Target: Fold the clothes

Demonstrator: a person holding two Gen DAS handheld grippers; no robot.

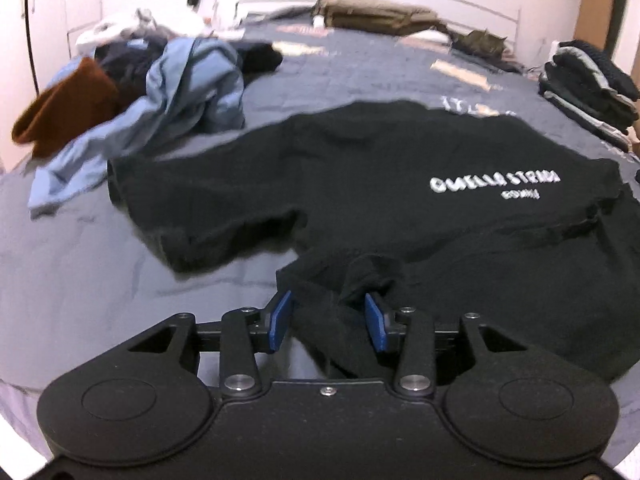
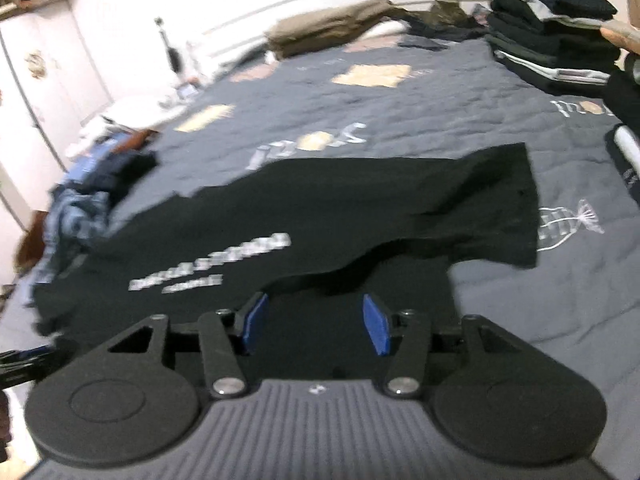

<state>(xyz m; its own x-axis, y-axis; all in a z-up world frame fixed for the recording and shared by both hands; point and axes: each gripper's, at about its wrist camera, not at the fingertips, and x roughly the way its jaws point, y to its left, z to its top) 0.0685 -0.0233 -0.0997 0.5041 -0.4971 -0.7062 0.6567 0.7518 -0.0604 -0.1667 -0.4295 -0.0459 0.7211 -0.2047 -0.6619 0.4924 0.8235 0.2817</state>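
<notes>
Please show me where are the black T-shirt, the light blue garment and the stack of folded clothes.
black T-shirt [image 1: 360, 168]: left wrist view, plain chest area.
light blue garment [image 1: 188, 88]: left wrist view, crumpled middle.
stack of folded clothes [image 2: 552, 36]: right wrist view, its side.

Both tools angle downward: the left tool [image 1: 328, 320] with blue pads parted, the right tool [image 2: 316, 322] parted wider.

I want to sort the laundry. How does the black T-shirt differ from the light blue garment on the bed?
The black T-shirt lies spread out in the middle of the bed; the light blue garment is crumpled at the left side. The black T-shirt carries white lettering; the light blue garment shows none. The black T-shirt lies alone; the light blue garment sits in a heap with other clothes. Neither is folded yet.
</notes>
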